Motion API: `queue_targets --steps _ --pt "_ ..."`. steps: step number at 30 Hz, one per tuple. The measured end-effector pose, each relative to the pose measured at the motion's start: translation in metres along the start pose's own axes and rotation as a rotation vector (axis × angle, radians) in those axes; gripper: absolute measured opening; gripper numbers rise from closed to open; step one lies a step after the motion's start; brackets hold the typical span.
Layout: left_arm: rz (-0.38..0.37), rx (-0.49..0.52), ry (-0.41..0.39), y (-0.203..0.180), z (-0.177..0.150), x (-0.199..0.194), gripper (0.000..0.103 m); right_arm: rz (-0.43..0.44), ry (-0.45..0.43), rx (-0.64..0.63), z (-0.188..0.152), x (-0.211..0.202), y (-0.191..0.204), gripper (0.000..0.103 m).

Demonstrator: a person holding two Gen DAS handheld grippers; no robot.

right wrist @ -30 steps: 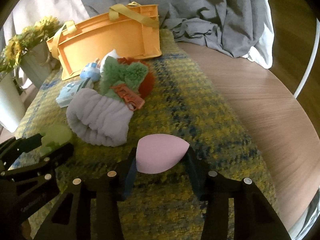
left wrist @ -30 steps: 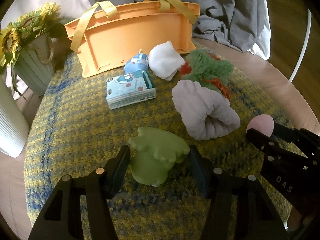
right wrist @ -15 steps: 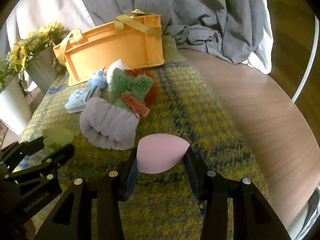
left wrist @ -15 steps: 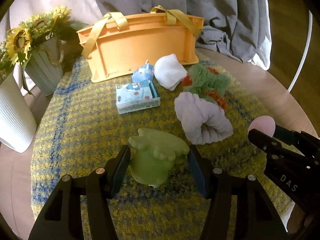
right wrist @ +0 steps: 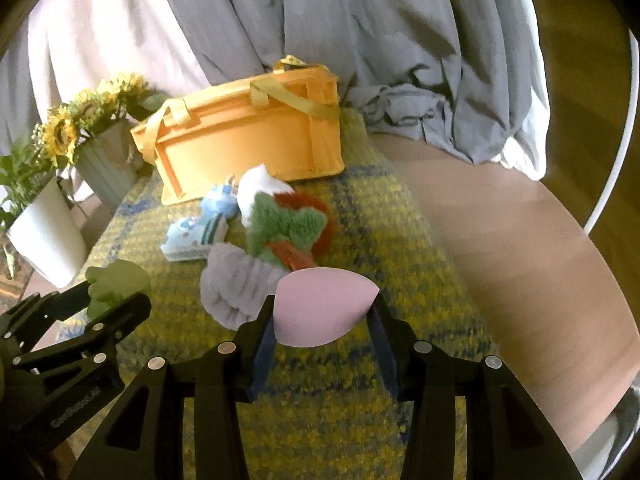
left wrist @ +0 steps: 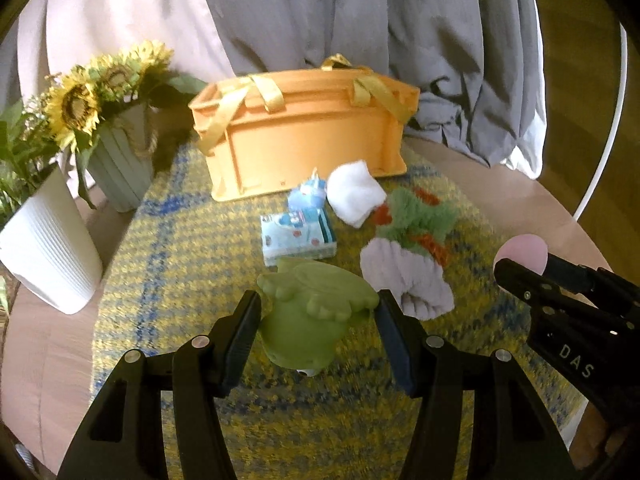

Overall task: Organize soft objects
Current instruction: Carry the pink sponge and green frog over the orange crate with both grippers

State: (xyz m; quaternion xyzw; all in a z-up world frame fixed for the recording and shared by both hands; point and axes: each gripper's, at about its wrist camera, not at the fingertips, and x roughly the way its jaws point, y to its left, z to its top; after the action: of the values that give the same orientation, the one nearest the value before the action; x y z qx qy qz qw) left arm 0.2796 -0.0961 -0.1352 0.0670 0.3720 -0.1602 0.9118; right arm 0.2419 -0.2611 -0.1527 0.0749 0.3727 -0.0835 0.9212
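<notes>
— Holding two soft things up off the mat, are we? What has the left gripper [left wrist: 316, 320] got?

— We have it clamped on the green squishy toy [left wrist: 314, 316], its jaws pressed to both sides; the right gripper [right wrist: 324, 314] is closed the same way on the pink sponge [right wrist: 324, 306]; both hang above the yellow-and-blue mat [left wrist: 180, 280].

— And the orange basket [left wrist: 308, 140]?

— We see it at the far end of the mat, with yellow ribbon handles; from here only its outer wall shows, so we cannot tell what is inside; just in front of it lie the white cloth [left wrist: 354, 192], a blue toy [left wrist: 306, 196], the tissue pack [left wrist: 296, 236], the green plush [left wrist: 416, 220] and the lilac scrunchie [left wrist: 408, 280], all outside it.

— Other containers?

— A grey-green pot [left wrist: 120, 168] holding sunflowers [left wrist: 76, 104]; a white ribbed pot [left wrist: 48, 248] holding green leaves.
</notes>
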Motion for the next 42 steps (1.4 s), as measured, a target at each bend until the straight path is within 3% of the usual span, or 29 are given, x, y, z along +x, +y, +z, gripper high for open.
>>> queue_targets --steps 14,42 --pt "0.019 -0.063 -0.098 0.014 0.023 -0.025 0.058 0.044 -0.107 -0.046 0.033 -0.02 0.014 0.045" --pt "0.045 -0.046 -0.325 0.039 0.094 -0.052 0.058 0.11 -0.315 -0.068 0.105 -0.033 0.038 0.045"
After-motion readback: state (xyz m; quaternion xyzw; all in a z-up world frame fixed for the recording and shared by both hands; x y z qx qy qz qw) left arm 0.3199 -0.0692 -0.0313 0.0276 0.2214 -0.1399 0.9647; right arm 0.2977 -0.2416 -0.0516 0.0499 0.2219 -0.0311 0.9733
